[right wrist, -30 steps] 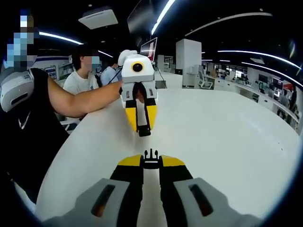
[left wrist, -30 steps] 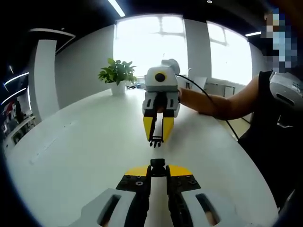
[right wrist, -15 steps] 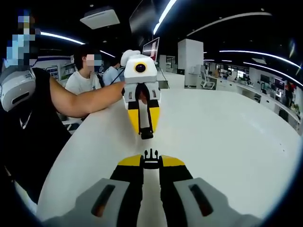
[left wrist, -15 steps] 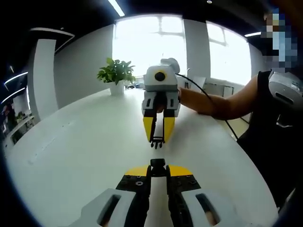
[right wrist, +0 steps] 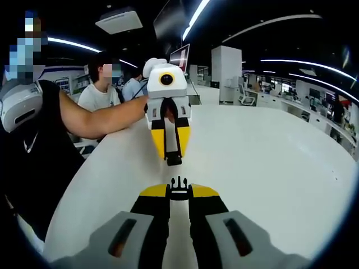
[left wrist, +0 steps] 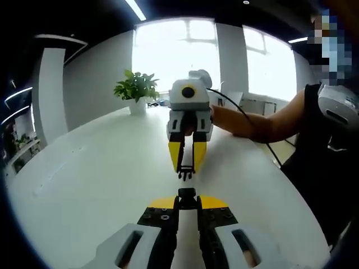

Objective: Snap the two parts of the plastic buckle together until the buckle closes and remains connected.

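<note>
In the left gripper view my left gripper (left wrist: 187,199) is shut on the black socket half of the buckle (left wrist: 187,194), which sticks out past its yellow tips. Facing it, my right gripper (left wrist: 185,167) is shut on the black pronged half (left wrist: 184,175), prongs pointing at the socket across a small gap. The right gripper view gives the reverse: my right gripper (right wrist: 178,194) holds the pronged half (right wrist: 178,183), and the left gripper (right wrist: 173,156) opposite carries the socket half (right wrist: 174,161). Both halves hang above the white table (left wrist: 90,174), lined up and apart.
A potted plant (left wrist: 137,89) stands at the table's far edge by the bright windows. The person's arm (left wrist: 263,120) reaches in from the right behind the right gripper, with a black cable (left wrist: 247,117). A seated person (right wrist: 101,84) is behind the table.
The two grippers have drawn slightly closer, so the gap between the prongs and the socket has narrowed. Both stay shut on their halves.
</note>
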Action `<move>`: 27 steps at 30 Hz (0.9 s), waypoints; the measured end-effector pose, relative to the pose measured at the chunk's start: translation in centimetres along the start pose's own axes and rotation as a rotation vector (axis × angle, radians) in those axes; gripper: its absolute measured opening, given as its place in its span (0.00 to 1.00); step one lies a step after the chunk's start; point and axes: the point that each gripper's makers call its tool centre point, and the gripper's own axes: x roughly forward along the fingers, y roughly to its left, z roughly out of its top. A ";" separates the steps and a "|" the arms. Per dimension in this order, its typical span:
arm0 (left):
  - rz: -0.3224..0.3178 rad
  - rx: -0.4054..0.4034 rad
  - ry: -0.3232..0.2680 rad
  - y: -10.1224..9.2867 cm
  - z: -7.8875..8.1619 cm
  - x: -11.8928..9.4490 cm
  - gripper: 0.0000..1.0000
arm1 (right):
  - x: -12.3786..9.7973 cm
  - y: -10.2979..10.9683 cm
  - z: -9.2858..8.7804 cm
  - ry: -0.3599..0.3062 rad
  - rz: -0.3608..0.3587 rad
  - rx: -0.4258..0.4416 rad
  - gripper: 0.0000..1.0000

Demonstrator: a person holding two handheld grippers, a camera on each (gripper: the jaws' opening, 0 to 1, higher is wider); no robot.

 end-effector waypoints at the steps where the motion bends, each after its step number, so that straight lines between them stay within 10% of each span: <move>1: -0.001 0.001 0.001 0.0 0.0 0.1 0.11 | 0.0 0.0 0.0 -0.001 0.001 0.000 0.11; 27: -0.016 -0.003 -0.008 -0.2 0.2 0.4 0.11 | 0.1 0.6 0.4 -0.011 0.019 -0.007 0.11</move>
